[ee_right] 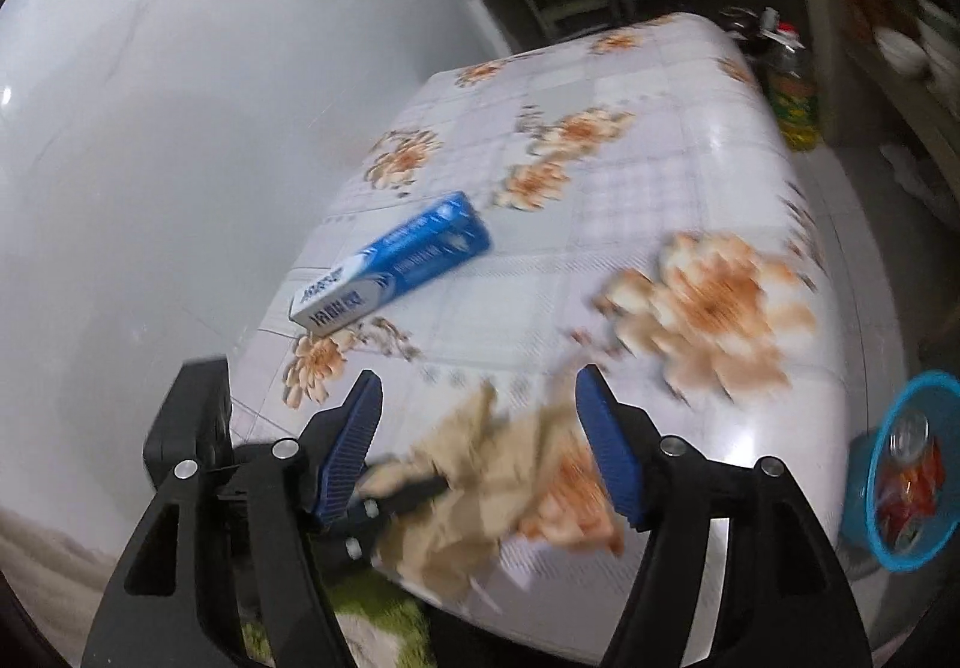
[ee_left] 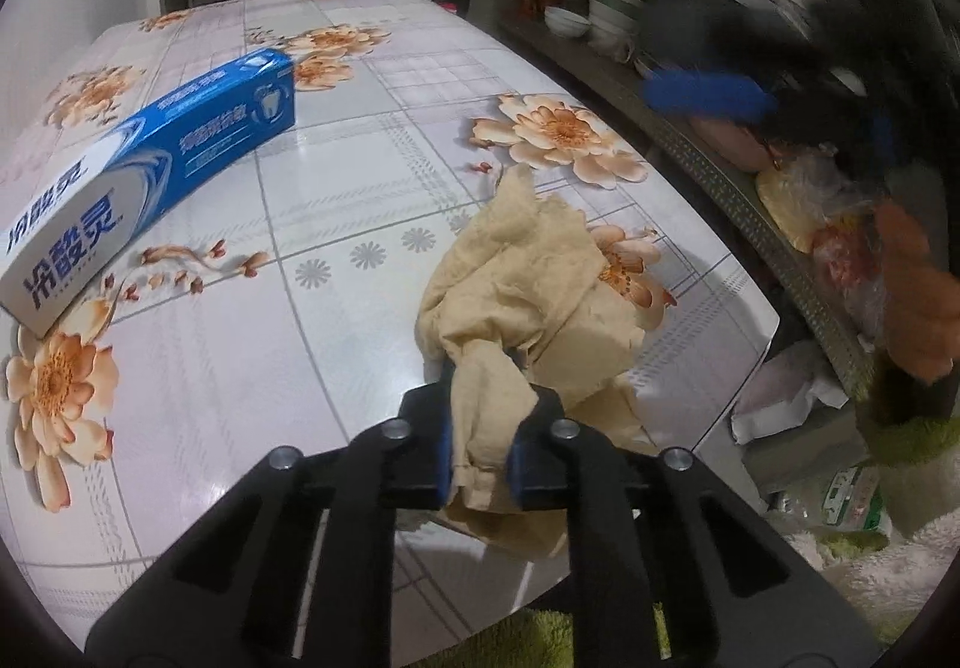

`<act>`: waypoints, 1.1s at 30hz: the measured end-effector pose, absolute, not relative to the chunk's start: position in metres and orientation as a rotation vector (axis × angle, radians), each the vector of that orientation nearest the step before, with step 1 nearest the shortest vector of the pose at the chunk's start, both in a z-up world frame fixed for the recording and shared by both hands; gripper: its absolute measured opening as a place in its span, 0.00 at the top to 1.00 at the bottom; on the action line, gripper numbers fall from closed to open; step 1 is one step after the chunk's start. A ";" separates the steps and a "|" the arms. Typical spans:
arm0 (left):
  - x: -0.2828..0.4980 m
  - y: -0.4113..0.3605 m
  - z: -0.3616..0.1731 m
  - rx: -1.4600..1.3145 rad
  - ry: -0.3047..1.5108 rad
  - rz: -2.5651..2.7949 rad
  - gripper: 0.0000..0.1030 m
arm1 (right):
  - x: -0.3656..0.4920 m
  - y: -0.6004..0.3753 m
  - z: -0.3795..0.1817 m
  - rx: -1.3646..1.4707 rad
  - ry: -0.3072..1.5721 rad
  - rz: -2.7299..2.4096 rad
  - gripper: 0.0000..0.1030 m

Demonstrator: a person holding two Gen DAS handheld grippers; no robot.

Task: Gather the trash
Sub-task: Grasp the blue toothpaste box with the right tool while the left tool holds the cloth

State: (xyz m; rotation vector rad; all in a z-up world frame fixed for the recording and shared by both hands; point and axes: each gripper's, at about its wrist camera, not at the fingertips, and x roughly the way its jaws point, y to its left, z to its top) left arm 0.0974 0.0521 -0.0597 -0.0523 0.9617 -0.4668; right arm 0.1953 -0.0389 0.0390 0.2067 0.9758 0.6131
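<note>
My left gripper (ee_left: 480, 398) is shut on a crumpled tan paper napkin (ee_left: 528, 278), which hangs over the near edge of the flowered table (ee_left: 336, 176). The napkin also shows blurred in the right wrist view (ee_right: 480, 464), with the left gripper (ee_right: 414, 488) pinching it from the left. My right gripper (ee_right: 480, 386) is open and empty above the napkin; it shows as a blur in the left wrist view (ee_left: 708, 92). A blue toothpaste box (ee_left: 150, 158) lies on the table's left side, also in the right wrist view (ee_right: 396, 263).
A blue basket (ee_right: 906, 470) with wrappers and a can stands on the floor to the right of the table. Shelves with bowls (ee_left: 570, 20) and bagged items (ee_left: 840, 236) run along the right. A green bottle (ee_right: 792, 98) stands past the table's far corner.
</note>
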 end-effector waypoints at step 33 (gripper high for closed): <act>0.082 0.130 -0.066 -0.271 0.937 -0.394 0.91 | 0.275 0.141 -0.005 -0.696 0.925 0.808 0.50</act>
